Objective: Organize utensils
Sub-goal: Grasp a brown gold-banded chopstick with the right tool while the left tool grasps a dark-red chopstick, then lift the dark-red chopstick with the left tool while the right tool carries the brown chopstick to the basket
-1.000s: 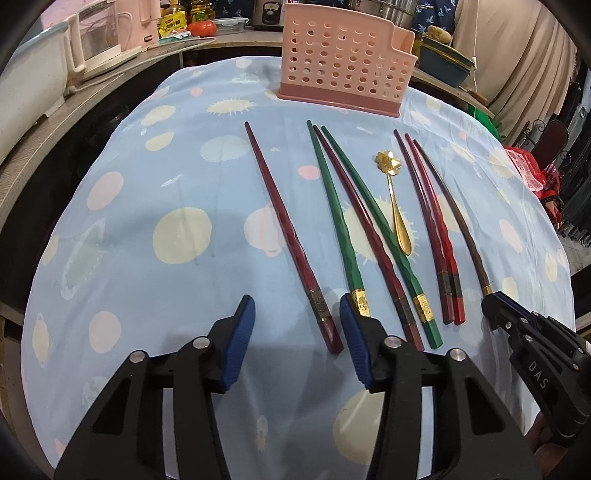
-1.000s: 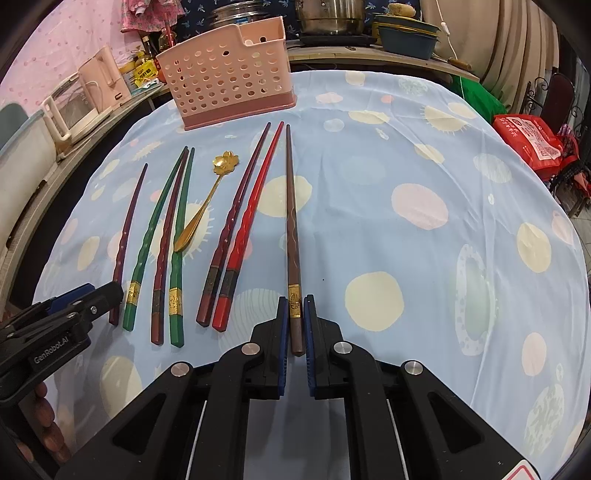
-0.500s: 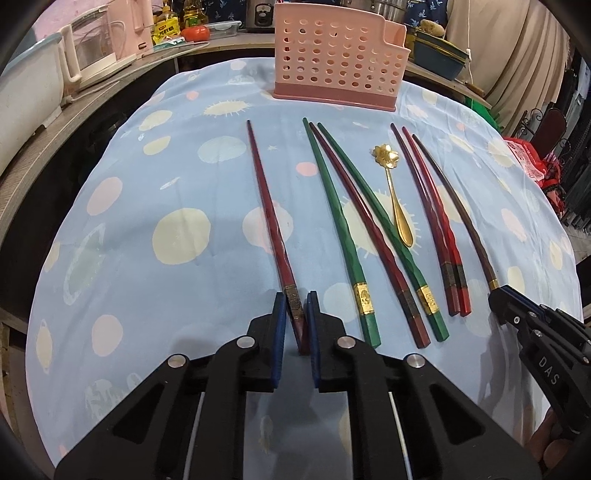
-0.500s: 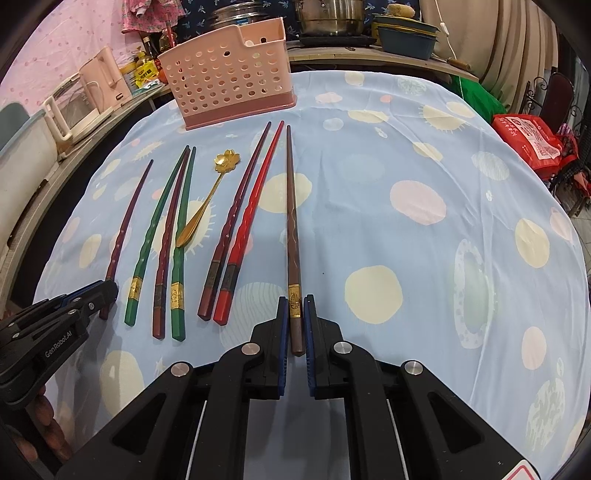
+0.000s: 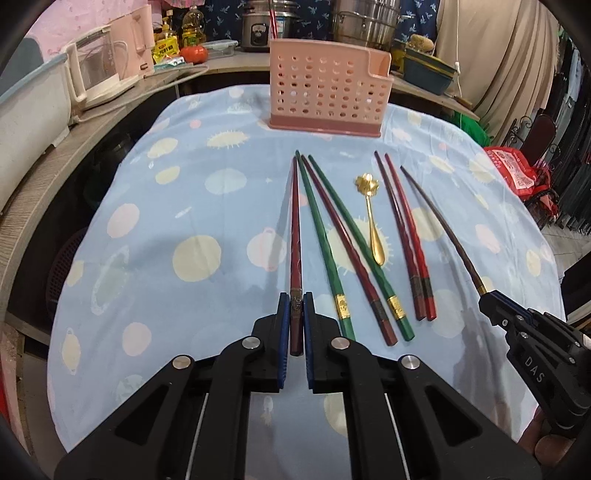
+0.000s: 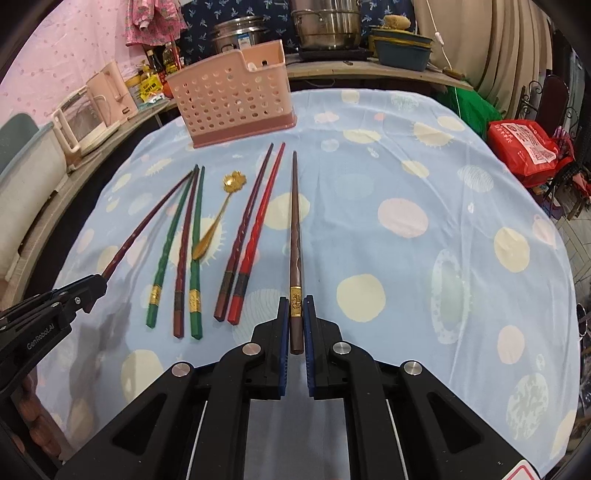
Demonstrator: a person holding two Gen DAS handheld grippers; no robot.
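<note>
My left gripper (image 5: 294, 303) is shut on the thick end of a dark red chopstick (image 5: 295, 229), which points toward the pink perforated utensil basket (image 5: 327, 94) and seems lifted off the cloth. My right gripper (image 6: 295, 304) is shut on a brown chopstick (image 6: 295, 221), also pointing away from me. Between them on the cloth lie two green chopsticks (image 5: 321, 240), a maroon one (image 5: 347, 251), a gold spoon (image 5: 373, 225) and a red pair (image 5: 406, 229). The right gripper shows in the left wrist view (image 5: 491, 301). The left gripper shows in the right wrist view (image 6: 94, 286).
The table has a light blue spotted cloth (image 6: 424, 221). A counter behind holds a kettle (image 5: 99, 70), pots (image 6: 325, 22) and bottles. A red bag (image 6: 524, 151) sits off the table's right side.
My left gripper closed on the dark red chopstick and raised it, swinging its tip toward the green chopsticks. The right gripper stays shut on the brown chopstick and has lifted slightly.
</note>
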